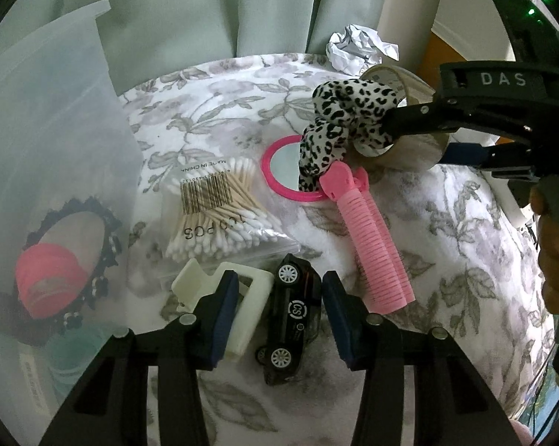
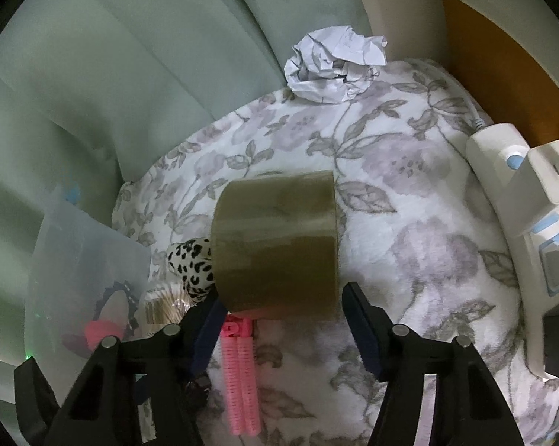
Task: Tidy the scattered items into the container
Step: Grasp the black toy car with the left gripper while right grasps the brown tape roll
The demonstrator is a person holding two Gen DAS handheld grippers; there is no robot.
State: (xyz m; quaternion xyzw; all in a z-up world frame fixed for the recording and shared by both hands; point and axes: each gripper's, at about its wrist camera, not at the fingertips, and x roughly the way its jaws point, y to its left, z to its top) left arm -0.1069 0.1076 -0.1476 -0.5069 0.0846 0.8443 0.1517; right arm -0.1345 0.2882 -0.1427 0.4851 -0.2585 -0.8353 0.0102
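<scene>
Several items remain outside your container (image 1: 56, 119), which stands at far left and already holds a pink-capped item (image 1: 47, 282) and a dark beaded ring (image 1: 106, 230).

Next, lying on the floral cloth (image 1: 446, 230):
- bag of cotton swabs (image 1: 223, 208), just beside the container wall;
- cream hair claw (image 1: 238, 297), partly behind your left gripper's left finger;
- black toy car (image 1: 290, 316), lying between the spread jaws of your left gripper (image 1: 279, 312), not yet clamped;
- pink mirror (image 1: 283, 167), partly under the leopard scrunchie (image 1: 339, 122);
- pink hair roller (image 1: 368, 238), touching the mirror's rim.

Further right, your right gripper (image 2: 279, 319) has one finger through the tape roll (image 2: 275, 241); jaws apart, so the roll seems hooked rather than pinched.

Far back, crumpled paper (image 2: 335, 67), untouched.

Judged progress: early; roughly seven pieces left.
</scene>
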